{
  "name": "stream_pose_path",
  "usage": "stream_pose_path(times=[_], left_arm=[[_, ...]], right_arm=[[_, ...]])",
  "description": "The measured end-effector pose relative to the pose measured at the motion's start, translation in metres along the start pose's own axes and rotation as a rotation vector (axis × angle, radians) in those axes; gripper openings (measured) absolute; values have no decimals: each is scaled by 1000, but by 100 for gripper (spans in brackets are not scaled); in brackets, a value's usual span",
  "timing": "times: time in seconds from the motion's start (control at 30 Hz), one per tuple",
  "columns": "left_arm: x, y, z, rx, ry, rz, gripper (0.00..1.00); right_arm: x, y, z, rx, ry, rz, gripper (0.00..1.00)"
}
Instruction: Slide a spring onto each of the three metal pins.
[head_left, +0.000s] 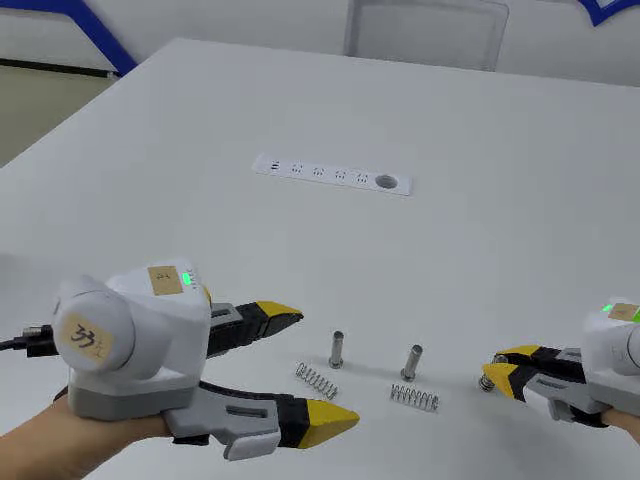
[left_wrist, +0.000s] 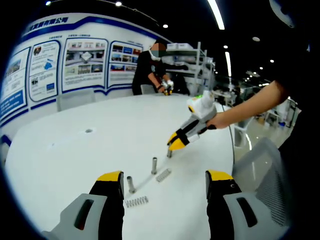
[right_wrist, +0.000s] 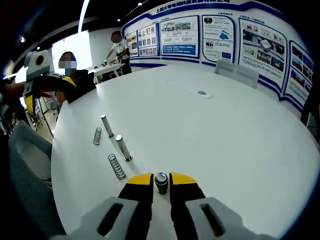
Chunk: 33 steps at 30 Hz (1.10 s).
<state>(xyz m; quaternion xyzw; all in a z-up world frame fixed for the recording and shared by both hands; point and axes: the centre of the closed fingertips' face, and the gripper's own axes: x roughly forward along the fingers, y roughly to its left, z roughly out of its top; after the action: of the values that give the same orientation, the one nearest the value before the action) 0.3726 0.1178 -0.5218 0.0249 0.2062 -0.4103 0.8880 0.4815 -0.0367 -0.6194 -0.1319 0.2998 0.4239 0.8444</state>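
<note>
Pin (right_wrist: 161, 178) gripped in right claw (right_wrist: 161, 177) wears a spring (right_wrist: 161, 189).

White round tabletop (head_left: 200, 120), white power strip (head_left: 332, 173) lying far centre, left pin (head_left: 337, 349) and right pin (head_left: 411, 362) standing upright near, left spring (head_left: 316, 380) and right spring (head_left: 414, 398) lying just in front.

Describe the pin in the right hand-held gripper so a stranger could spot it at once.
On the white table, on the near side of the power strip, three metal pins stand in a row. It is the rightmost pin, between the jaws of the right hand-held gripper. It alone wears spring coils; the middle pin and left pin stand bare.
</note>
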Motion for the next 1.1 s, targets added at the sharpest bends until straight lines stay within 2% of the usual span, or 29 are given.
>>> stream_pose_path(times=[0.13, 0.2, 0.3, 0.43, 0.53, 0.57, 0.6, 0.63, 0.67, 0.73, 0.77, 0.9, 1.1], left_arm=[[0, -1, 0, 2, 2, 0, 68], [-1, -1, 0, 2, 0, 1, 68], [-2, 0, 0, 2, -1, 3, 68], [-2, 1, -1, -1, -1, 4, 68], [-2, 1, -2, -3, -3, 3, 68], [-2, 1, -3, -3, -1, 3, 68], [-2, 1, -3, -2, 2, 2, 68], [-2, 1, -4, -3, 3, 1, 68], [-3, 1, -4, -4, 3, 1, 68], [-4, 3, -6, -8, 3, 4, 68], [-5, 4, -7, -11, 3, 6, 68], [-5, 6, -9, -24, 4, 15, 68], [-4, 5, -12, -26, 9, 10, 68]], right_arm=[[-7, -3, 9, 19, -27, -10, 14], [-11, -4, 18, 34, -63, -16, 14], [-23, -8, 40, 49, -129, -51, 14], [-29, 6, 61, 32, -170, -11, 15], [-23, 31, 63, -56, -143, 58, 16], [-19, 45, 58, -110, -109, 93, 16], [-16, 53, 53, -155, -81, 110, 16], [-10, 58, 44, -247, -40, 116, 17], [-7, 62, 38, -303, -14, 120, 17], [1, 73, 24, -371, 36, 156, 17], [4, 76, 18, -361, 55, 174, 17], [15, 79, 4, -354, 94, 184, 18], [29, 81, -9, -340, 153, 209, 18]])
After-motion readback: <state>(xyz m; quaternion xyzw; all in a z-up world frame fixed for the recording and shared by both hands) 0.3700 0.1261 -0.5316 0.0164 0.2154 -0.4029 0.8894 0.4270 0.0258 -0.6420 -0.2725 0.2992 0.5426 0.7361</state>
